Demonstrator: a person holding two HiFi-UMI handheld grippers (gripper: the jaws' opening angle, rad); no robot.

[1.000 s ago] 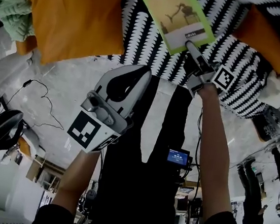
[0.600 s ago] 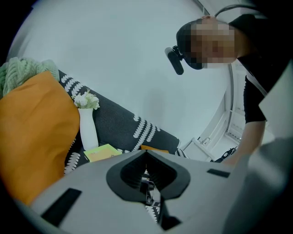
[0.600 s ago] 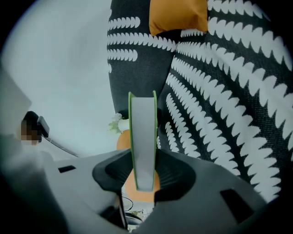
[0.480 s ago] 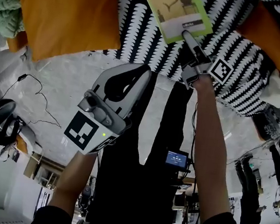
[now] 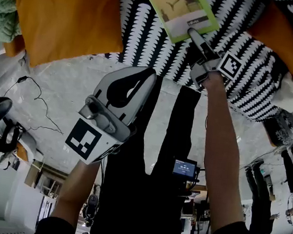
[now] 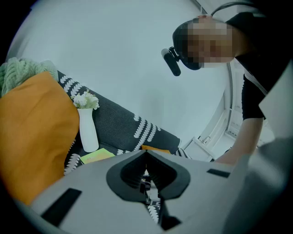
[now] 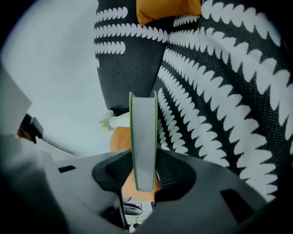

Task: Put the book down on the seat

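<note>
A sofa seat (image 5: 147, 31) in black cloth with white leaf pattern fills the top of the head view, and below it there is a pale grey floor. 1 big orange cushion (image 5: 64, 12) lies on the seat. A green knitted blanket (image 5: 1, 6) touches this cushion on its far left side. The book (image 5: 179, 10), thin with a light green cover, is to the right of the cushion in the head view, apart from it, over the patterned cloth. If the book already touches the seat, I cannot tell.

The right gripper (image 5: 192, 35) holds the book by its near edge. In the right gripper view the 2 jaws press on both sides of the grey page edge, and the book stands straight up between them.

The left gripper (image 5: 144, 75) is below the cushion in the head view, over the floor and well apart from the book. Its 2 jaws are closed together with nothing between them.

In the left gripper view, 1 white vase (image 6: 87, 130) with white flowers stands just beside the cushion, upright.
</note>
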